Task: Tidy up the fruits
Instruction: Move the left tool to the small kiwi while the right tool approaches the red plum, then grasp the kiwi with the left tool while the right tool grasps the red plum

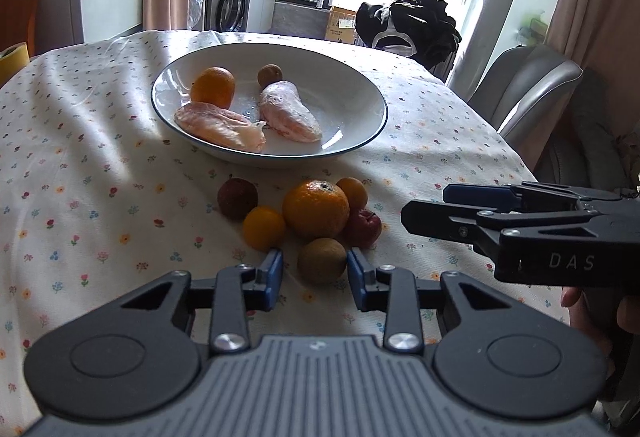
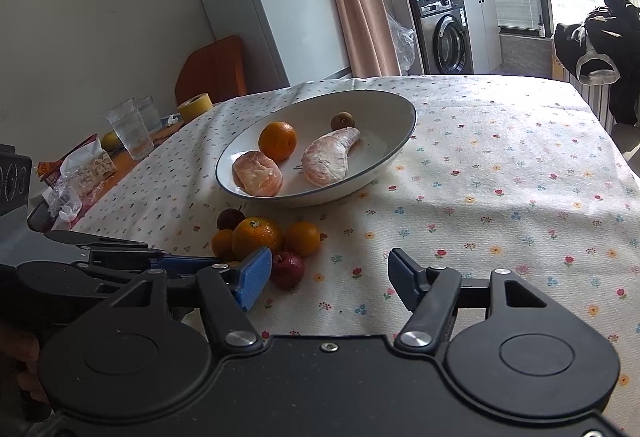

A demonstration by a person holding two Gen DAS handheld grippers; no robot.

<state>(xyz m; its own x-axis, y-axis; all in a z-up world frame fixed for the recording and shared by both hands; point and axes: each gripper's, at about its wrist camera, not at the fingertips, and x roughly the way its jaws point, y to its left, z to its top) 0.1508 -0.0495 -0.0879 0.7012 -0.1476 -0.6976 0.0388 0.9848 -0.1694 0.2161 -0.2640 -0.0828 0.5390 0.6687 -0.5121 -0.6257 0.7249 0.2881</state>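
A white blue-rimmed plate [image 1: 320, 77] [image 2: 380, 113] holds an orange [image 1: 213, 87], a small brown fruit [image 1: 269, 75] and two peeled pomelo segments [image 1: 220, 127]. In front of it on the tablecloth lies a pile: a large orange [image 1: 316, 209] [image 2: 257, 237], two small oranges [image 1: 264, 228], a dark red fruit [image 1: 237, 198], a small red fruit [image 1: 363, 227] [image 2: 288, 269] and a brown kiwi-like fruit [image 1: 322, 261]. My left gripper [image 1: 316, 271] [image 2: 208, 261] is open, its blue pads on either side of the brown fruit. My right gripper [image 2: 328, 277] [image 1: 424, 203] is open and empty just right of the pile.
Flowered cloth covers the table [image 1: 80, 157]. At the table's left side stand two glasses [image 2: 130, 129], a yellow tape roll [image 2: 195, 105] and snack wrappers [image 2: 80, 169]. A grey chair [image 1: 532, 89] stands at the right edge. Black clothing [image 1: 412, 23] hangs beyond the far edge.
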